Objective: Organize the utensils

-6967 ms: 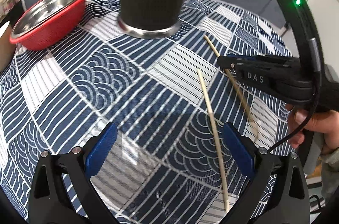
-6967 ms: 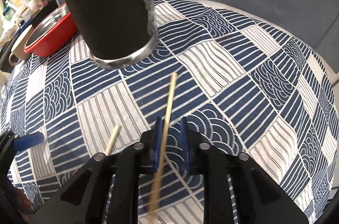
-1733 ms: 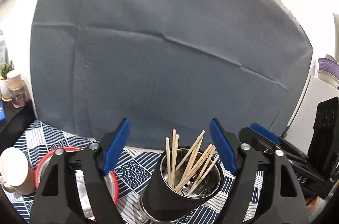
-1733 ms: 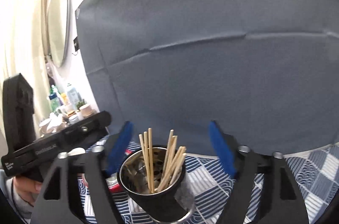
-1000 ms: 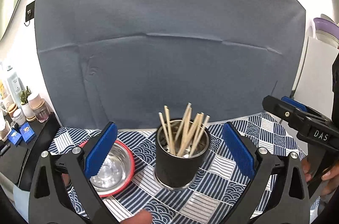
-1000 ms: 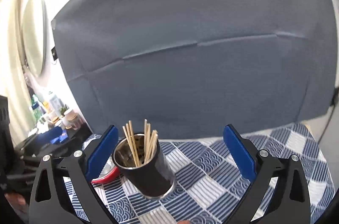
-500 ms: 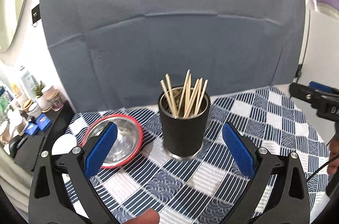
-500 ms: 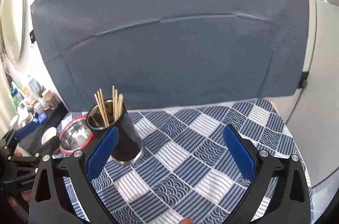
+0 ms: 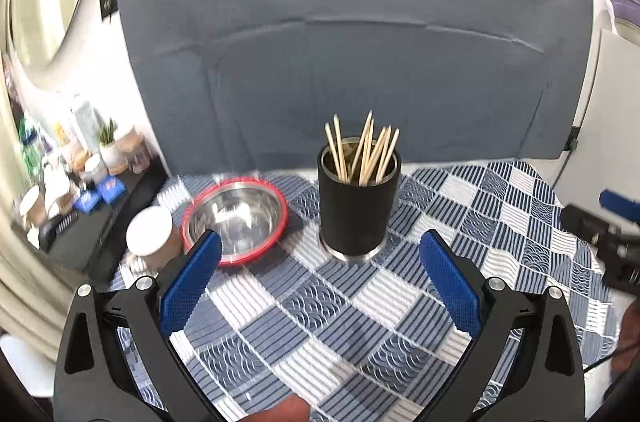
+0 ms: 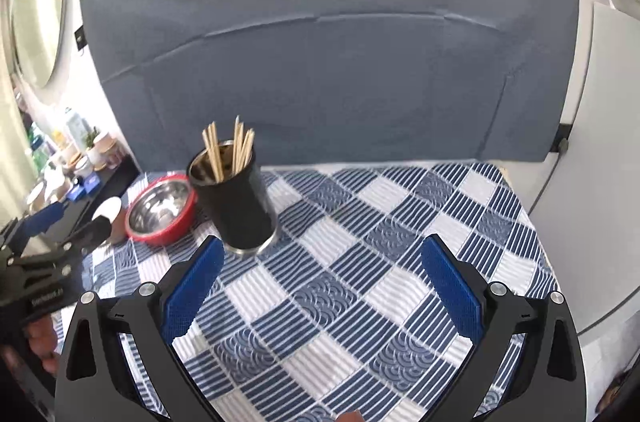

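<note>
Wooden chopsticks (image 9: 362, 152) stand bundled in a black holder (image 9: 357, 210), fanned above its steel rim; how deep they reach I cannot see. The holder stands upright on the blue-and-white checked cloth (image 9: 404, 298) covering my surface, towards its far side. Just left of it sits a steel bowl with a red rim (image 9: 236, 218), and beyond that a white-lidded cup (image 9: 150, 232), partly blurred. My left claw (image 9: 318, 278) hangs spread wide over the cloth, grasping nothing. My right claw (image 10: 320, 282) is likewise released and empty; from the left wrist view only its dark tip shows at the right edge. Shelf clutter (image 9: 68, 174) at far left is too smeared to name. A grey backdrop (image 9: 360, 54) closes off the rear.
</note>
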Demonstrator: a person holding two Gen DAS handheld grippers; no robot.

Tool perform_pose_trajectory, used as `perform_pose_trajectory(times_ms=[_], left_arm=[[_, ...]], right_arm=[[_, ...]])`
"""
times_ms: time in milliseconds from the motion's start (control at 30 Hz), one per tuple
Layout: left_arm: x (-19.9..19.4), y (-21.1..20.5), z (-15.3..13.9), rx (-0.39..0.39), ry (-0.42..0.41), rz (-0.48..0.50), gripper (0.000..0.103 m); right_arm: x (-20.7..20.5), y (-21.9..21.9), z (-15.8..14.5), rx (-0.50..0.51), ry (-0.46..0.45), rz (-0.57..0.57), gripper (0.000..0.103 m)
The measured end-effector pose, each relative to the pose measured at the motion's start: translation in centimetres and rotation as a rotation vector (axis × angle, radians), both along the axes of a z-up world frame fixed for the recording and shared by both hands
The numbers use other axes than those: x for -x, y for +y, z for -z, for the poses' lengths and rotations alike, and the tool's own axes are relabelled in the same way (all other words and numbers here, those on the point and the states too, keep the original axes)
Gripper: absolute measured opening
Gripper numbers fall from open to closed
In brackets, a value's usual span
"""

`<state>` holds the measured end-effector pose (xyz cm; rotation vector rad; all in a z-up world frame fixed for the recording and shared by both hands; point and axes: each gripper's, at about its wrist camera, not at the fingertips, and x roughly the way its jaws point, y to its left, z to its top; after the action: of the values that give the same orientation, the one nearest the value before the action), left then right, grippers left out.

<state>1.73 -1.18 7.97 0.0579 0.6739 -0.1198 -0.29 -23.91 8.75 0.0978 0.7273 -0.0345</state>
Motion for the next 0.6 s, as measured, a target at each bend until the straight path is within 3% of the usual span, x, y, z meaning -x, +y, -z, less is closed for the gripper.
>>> perform_pose_trajectory(times_ms=[267, 600], left_arm=[[1.7, 0.4, 2.3, -0.011, 0.123, -0.007, 0.097], [2.9, 0.8, 2.9, -0.022, 0.161, -0.027, 0.097]], right_arm=[[2.0, 1.7, 1.7, -0.006, 0.081, -0.019, 0.095], [3.4, 2.4, 1.7, -0.022, 0.122, -0.011, 0.095]])
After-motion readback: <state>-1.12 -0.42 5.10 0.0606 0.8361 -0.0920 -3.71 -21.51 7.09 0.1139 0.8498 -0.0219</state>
